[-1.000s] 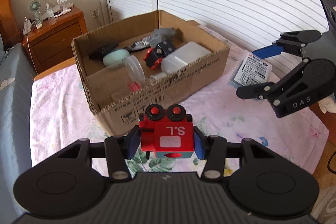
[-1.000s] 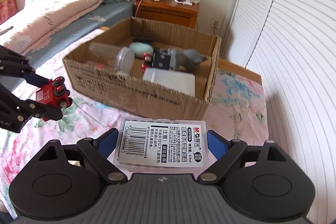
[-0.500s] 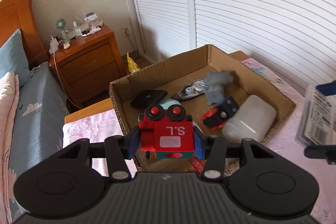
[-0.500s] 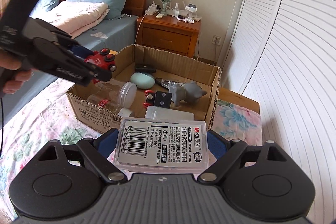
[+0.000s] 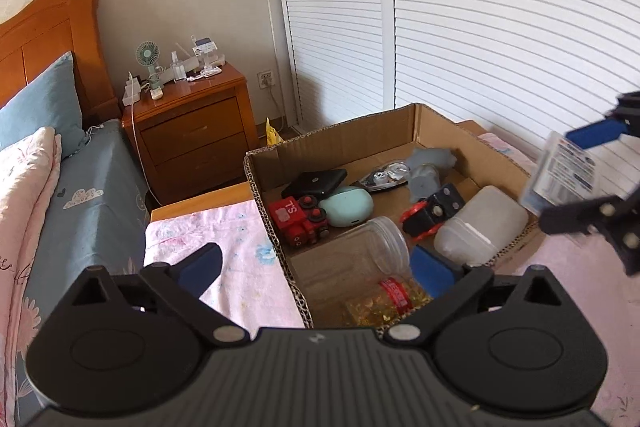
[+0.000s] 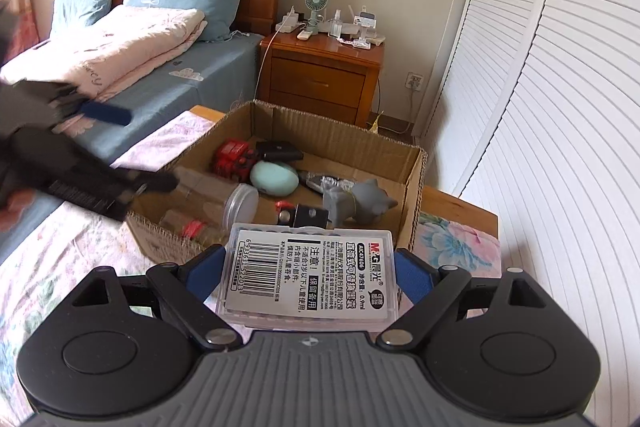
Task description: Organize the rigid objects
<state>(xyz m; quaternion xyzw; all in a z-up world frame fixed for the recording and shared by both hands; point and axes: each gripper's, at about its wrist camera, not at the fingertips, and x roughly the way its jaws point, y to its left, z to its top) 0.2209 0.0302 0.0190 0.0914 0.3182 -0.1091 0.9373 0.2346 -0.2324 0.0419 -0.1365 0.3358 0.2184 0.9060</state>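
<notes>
Cardboard box (image 5: 372, 135), open-topped on the floral-covered table, serves as the collecting bin; it already holds a clear jar, a mint case and a grey figurine, among others. Red toy train (image 5: 298, 221) lies on the box floor by the near-left wall, free of any grip. Left gripper (image 5: 316, 267) hovers over the box edge, its jaws having just been opening and now spread wide with nothing between them. Right gripper (image 6: 310, 269) pinches a clear refill case (image 6: 310, 273) across its width, apparently just short of the box, presumably next to go in.
</notes>
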